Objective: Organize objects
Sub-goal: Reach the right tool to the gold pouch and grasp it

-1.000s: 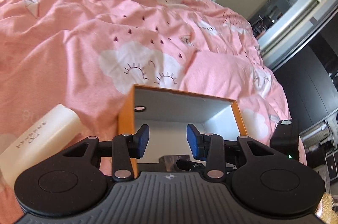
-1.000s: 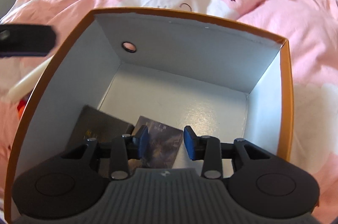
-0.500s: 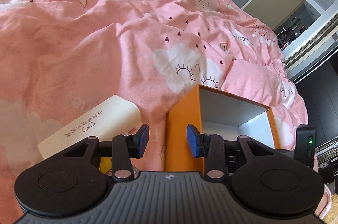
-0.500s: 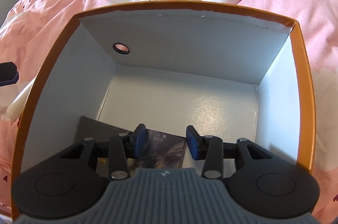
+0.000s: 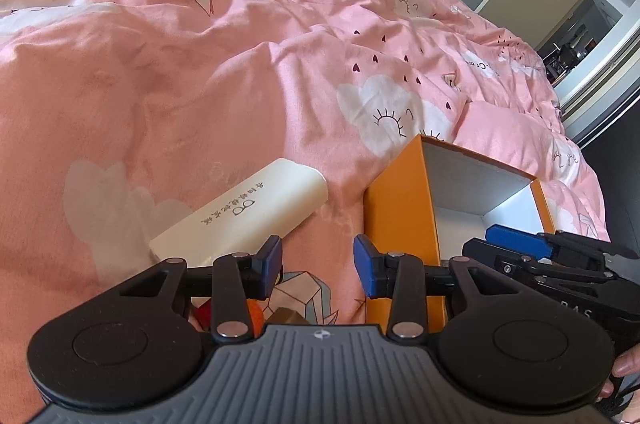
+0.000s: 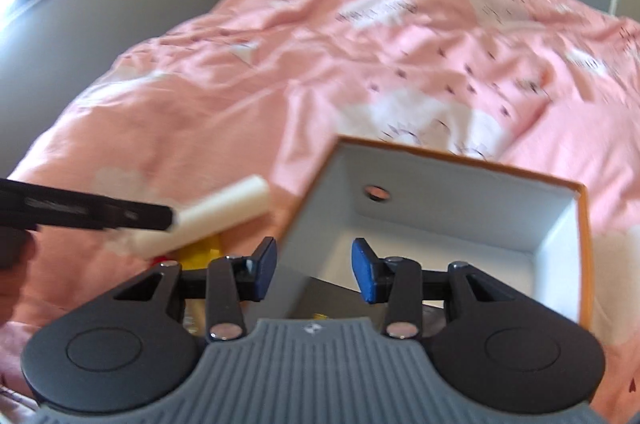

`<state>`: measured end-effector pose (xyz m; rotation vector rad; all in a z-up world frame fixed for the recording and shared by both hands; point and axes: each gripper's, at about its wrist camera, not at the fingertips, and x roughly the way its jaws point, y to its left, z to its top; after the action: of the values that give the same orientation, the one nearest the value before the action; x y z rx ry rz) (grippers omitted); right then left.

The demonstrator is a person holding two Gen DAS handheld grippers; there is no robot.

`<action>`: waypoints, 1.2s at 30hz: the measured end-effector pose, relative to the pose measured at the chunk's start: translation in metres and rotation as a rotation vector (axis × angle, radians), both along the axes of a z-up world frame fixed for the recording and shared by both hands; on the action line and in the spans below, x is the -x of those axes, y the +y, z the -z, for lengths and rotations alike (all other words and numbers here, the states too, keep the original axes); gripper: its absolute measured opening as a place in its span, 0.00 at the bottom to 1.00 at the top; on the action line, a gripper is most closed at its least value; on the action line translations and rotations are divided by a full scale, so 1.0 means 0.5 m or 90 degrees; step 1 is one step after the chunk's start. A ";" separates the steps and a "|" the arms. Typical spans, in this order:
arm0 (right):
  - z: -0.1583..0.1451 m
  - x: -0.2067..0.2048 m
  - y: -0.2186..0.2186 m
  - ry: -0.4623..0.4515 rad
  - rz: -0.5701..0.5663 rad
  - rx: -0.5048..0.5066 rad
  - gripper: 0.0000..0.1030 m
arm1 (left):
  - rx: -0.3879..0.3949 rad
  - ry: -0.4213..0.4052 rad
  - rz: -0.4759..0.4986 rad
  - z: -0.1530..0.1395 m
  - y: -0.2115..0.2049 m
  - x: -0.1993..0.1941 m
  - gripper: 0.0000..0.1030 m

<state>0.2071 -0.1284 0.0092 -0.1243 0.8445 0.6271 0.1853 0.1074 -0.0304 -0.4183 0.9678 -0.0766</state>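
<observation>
**A:** so what's up for grabs here? Nearest to the left gripper (image 5: 318, 266) I see some small red and orange bits (image 5: 256, 316) tucked under its left finger, too hidden to name. Jaws are apart, nothing between them, just pink duvet (image 5: 160, 84) underneath

**B:** yeah, I'd go for the cream box (image 5: 244, 220) just beyond that. It lies flat on the duvet, tilted diagonally, close beside the orange box (image 5: 400, 216) but not touching as far as I can tell

**A:** how do you reckon it handles?

**B:** looks like light cardboard, stiff enough but crushable, and the finish seems smooth so maybe a bit slippery. I'd pinch it across the narrow width near the middle, not at the ends. Soft bedding means it'll sink if you push down

**A:** and the right gripper (image 6: 314, 274)?

**B:** jaws parted too and empty, hanging over the near wall of the orange box, a dark flat thing (image 6: 332, 300) inside below it. They've just been opening a touch. The far half of the box floor is bare, so the cream one should fit
</observation>
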 end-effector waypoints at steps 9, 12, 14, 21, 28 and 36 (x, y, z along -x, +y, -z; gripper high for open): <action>0.036 0.108 0.137 -0.016 -0.140 0.072 0.52 | -0.037 0.048 0.008 0.044 0.005 0.062 0.43; 0.069 0.125 0.171 -0.008 -0.173 0.135 0.62 | -0.066 0.074 0.010 0.068 0.010 0.079 0.42; 0.089 0.126 0.185 0.009 -0.188 0.159 0.62 | -0.064 0.086 0.012 0.080 0.016 0.088 0.42; 0.121 0.134 0.224 0.034 -0.221 0.205 0.68 | -0.051 0.109 -0.005 0.104 0.048 0.105 0.42; 0.130 0.118 0.246 0.022 -0.229 0.242 0.72 | 0.005 0.112 -0.024 0.116 0.079 0.109 0.42; 0.116 0.117 0.252 0.029 -0.278 0.235 0.66 | 0.004 0.113 -0.031 0.120 0.084 0.105 0.41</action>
<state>0.1487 -0.0024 -0.0488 -0.6446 0.9797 0.8776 0.1325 0.1491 -0.0906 -0.4602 1.1319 0.0013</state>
